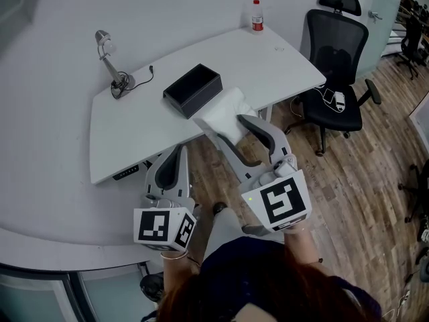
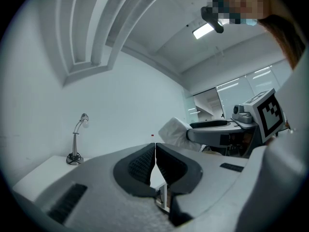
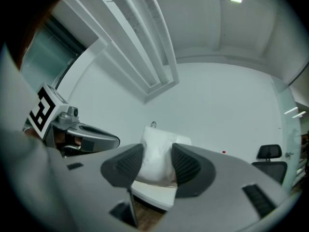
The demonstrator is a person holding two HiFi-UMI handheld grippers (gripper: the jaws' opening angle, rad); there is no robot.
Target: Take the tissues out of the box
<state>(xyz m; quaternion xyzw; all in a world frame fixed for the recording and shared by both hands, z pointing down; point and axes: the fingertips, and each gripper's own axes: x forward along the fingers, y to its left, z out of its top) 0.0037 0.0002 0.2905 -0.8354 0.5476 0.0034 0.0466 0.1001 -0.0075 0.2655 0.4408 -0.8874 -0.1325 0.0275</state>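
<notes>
A black open box (image 1: 192,89) stands on the white desk (image 1: 127,136), and I cannot see into it. Just off its near corner, over the desk's front edge, my right gripper (image 1: 228,127) is shut on a white pack of tissues (image 1: 224,111). In the right gripper view the pack (image 3: 155,153) sits squeezed between both ribbed pads (image 3: 129,164). My left gripper (image 1: 177,154) hangs lower left, in front of the desk's edge, shut with nothing in it. Its pads (image 2: 142,163) meet in the left gripper view, where the pack (image 2: 173,131) shows to the right.
A small gooseneck lamp (image 1: 110,62) with a cable stands at the desk's back left, and a bottle (image 1: 257,15) at the far right corner. A black office chair (image 1: 335,66) stands on the wooden floor (image 1: 362,180) to the right. A white wall runs behind the desk.
</notes>
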